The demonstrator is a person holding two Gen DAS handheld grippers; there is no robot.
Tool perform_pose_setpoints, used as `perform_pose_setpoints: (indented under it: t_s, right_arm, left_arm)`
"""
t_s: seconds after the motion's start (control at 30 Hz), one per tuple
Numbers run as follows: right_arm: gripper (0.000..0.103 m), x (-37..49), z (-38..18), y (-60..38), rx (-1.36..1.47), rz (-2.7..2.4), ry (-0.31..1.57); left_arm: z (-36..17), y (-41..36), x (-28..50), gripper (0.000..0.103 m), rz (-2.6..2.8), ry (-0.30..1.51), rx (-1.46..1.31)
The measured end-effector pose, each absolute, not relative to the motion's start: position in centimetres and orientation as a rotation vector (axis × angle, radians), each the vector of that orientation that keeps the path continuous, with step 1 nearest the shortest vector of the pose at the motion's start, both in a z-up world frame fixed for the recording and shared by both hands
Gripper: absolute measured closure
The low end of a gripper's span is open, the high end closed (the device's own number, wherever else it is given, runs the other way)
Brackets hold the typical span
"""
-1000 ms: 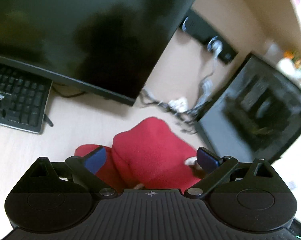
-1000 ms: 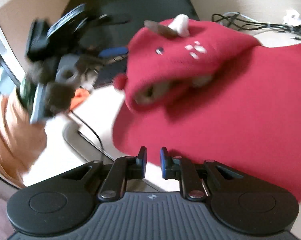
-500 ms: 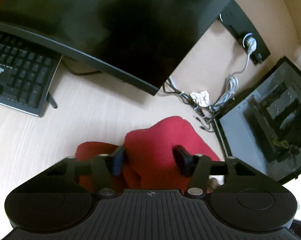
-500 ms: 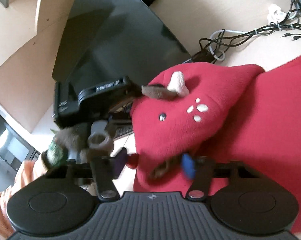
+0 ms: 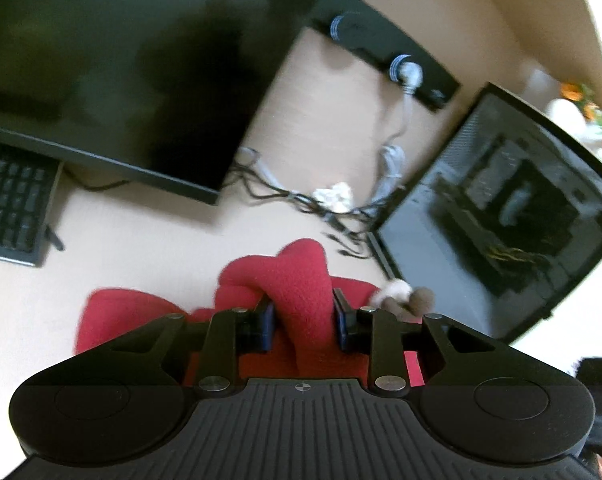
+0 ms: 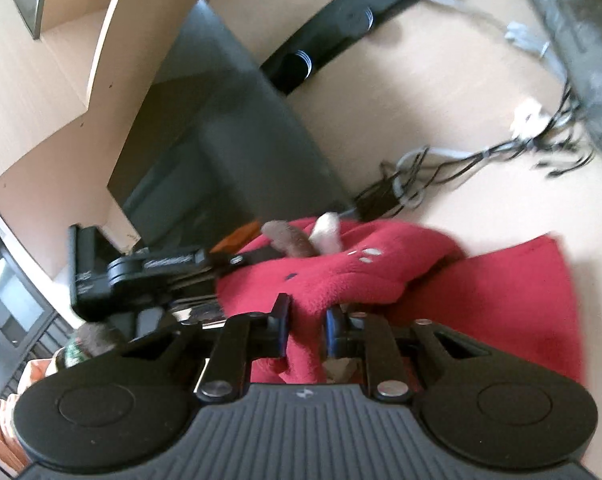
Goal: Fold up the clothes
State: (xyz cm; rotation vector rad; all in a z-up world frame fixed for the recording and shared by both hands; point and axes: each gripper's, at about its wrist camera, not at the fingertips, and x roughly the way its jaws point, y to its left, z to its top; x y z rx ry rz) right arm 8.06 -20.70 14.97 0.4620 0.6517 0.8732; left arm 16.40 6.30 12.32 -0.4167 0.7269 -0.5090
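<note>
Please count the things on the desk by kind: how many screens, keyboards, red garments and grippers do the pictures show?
Screens: 2, the big monitor and the smaller screen.
Keyboards: 1.
Red garments: 1.
Grippers: 2, left gripper, right gripper.
Total: 6.

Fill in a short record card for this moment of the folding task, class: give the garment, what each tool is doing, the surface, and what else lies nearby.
garment: red fleece hooded garment, bunched, with a white and a brown horn on the hood
left tool: shut on a fold of the red fleece
right tool: shut on the hood's edge
surface: pale wooden desk
nearby: black monitor, keyboard, tangle of cables, glass-sided computer case
fold state: not yet flat
</note>
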Motion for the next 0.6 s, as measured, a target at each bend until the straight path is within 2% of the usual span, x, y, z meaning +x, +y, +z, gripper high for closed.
perform_pose_setpoints:
  t_s: [0.23, 0.3, 0.43, 0.53, 0.6]
  right_arm:
    - [0.086, 6.7, 10.1, -22.3, 0.439, 0.784, 0.775]
    - [0.086, 6.0, 8.4, -21.6, 0.412, 0.762, 0.82]
    - [0.085, 5.0, 7.4, -21.3, 0.386, 0.757, 0.832]
    - [0.077, 4.7, 8.5, -21.7, 0.352, 0.761, 0.821]
    - [0.075, 4.5, 9.5, -22.0, 0.329, 0.761, 0.796]
  left_arm:
    - [9.6, 6.7, 13.1, 0.069, -0.534, 0.755, -0.431]
    - [9.1, 7.3, 12.6, 0.057, -0.539, 0.761, -0.436]
    - [8.1, 8.7, 11.6, 0.05, -0.548, 0.773, -0.445]
    - [7.4, 9.7, 10.9, 0.048, -0.556, 0.783, -0.452]
    - [8.1, 10.1, 10.9, 0.037, -0.585, 0.765, -0.46]
